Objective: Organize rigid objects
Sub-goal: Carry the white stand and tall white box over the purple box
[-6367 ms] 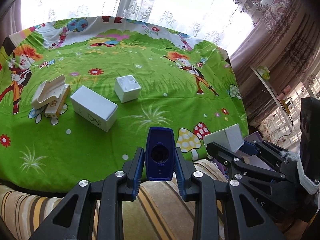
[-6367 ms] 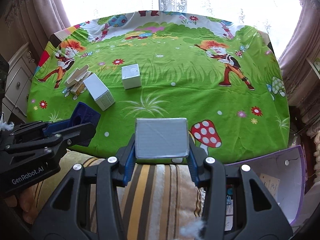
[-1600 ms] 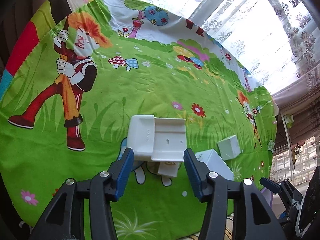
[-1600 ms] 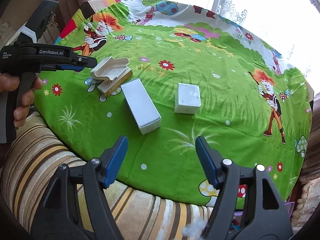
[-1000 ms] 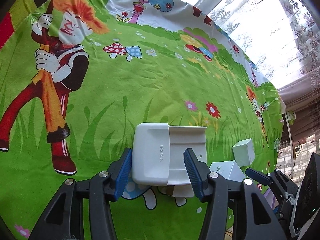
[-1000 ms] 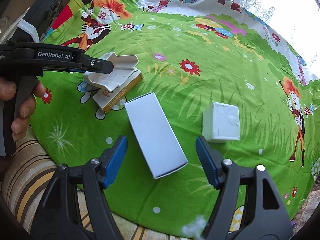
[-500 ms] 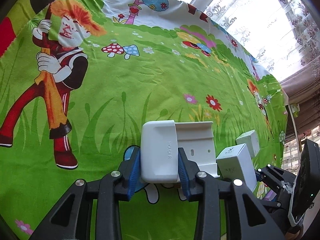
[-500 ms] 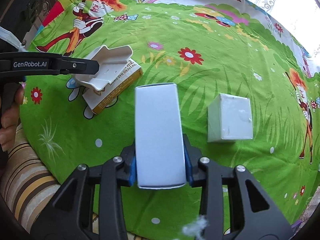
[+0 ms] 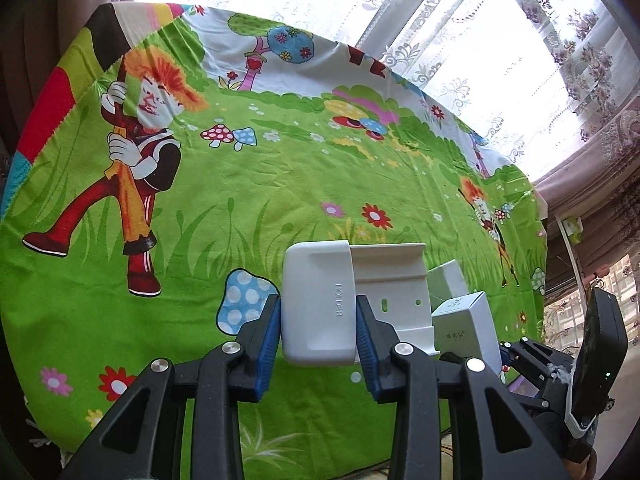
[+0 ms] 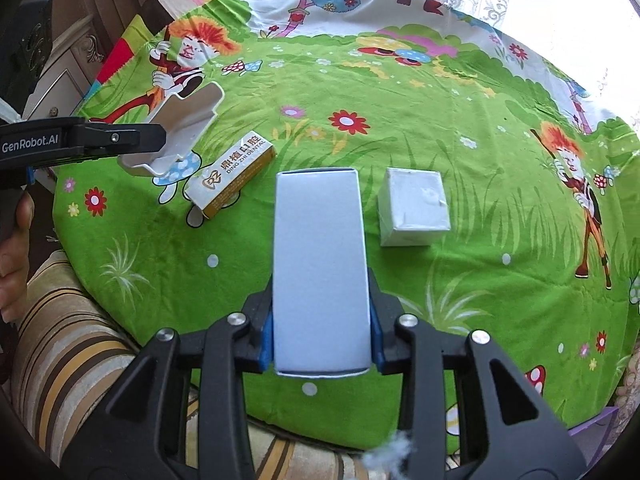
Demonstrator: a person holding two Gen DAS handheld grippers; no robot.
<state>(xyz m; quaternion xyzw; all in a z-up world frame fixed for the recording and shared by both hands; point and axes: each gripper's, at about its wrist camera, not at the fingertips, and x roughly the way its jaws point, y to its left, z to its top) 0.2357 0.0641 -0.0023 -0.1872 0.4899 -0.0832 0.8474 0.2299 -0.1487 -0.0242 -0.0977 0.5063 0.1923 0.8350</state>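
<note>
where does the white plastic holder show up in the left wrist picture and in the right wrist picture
Left wrist view: the white plastic holder sits low and centre, clamped in the left hand-held gripper.
Right wrist view: the white plastic holder is at upper left, at the tip of the left hand-held gripper, lifted off the tablecloth.
Shared landmark: the small white cube box, partly hidden behind the holder's right edge in the left wrist view.

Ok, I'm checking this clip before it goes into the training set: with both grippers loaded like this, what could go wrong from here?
The left gripper clamps only one end of the white holder, so the overhanging part could twist it loose. The right gripper grips the tall white box near its lower end; it may tip out. The two held pieces sit close together in the left wrist view and could knock. The yellow dental box and the small white box lie below and could be bumped.
</note>
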